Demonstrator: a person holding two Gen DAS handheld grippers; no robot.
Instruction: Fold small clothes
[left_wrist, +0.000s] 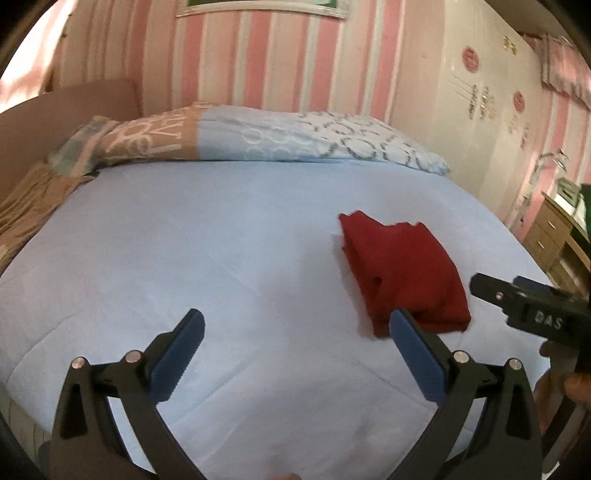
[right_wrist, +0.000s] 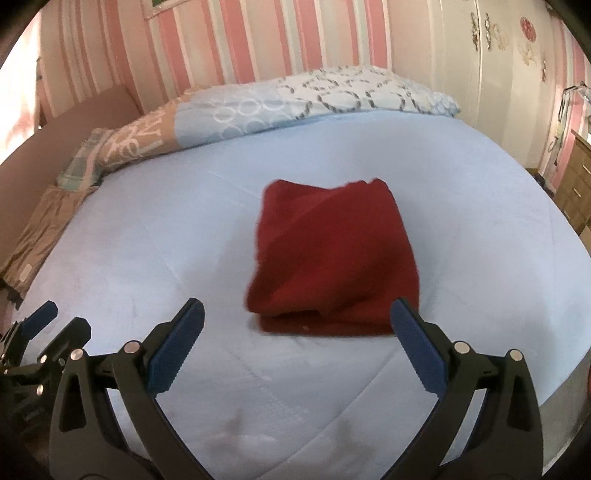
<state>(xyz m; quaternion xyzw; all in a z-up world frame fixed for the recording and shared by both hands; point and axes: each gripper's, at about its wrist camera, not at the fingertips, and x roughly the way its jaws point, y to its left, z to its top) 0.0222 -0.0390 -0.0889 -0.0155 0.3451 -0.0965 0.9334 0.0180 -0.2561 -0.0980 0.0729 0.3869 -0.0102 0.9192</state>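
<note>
The red cloth (right_wrist: 332, 254) lies on the bed (right_wrist: 147, 236), already a compact, layered rectangle, so the folding looks finished or one fold short. Both grippers hang above the sheet near its closest edge, touching nothing: left gripper (left_wrist: 297, 328) with jaws wide and empty, right gripper (right_wrist: 297, 317) likewise. Next I'd judge either a last tidy fold or simply backing away. Count: one cloth, two grippers, one patterned pillow (right_wrist: 314, 99)

Black left gripper (left_wrist: 297, 325) and right gripper (right_wrist: 297, 317), ridged blue pads, silver screws.
</note>
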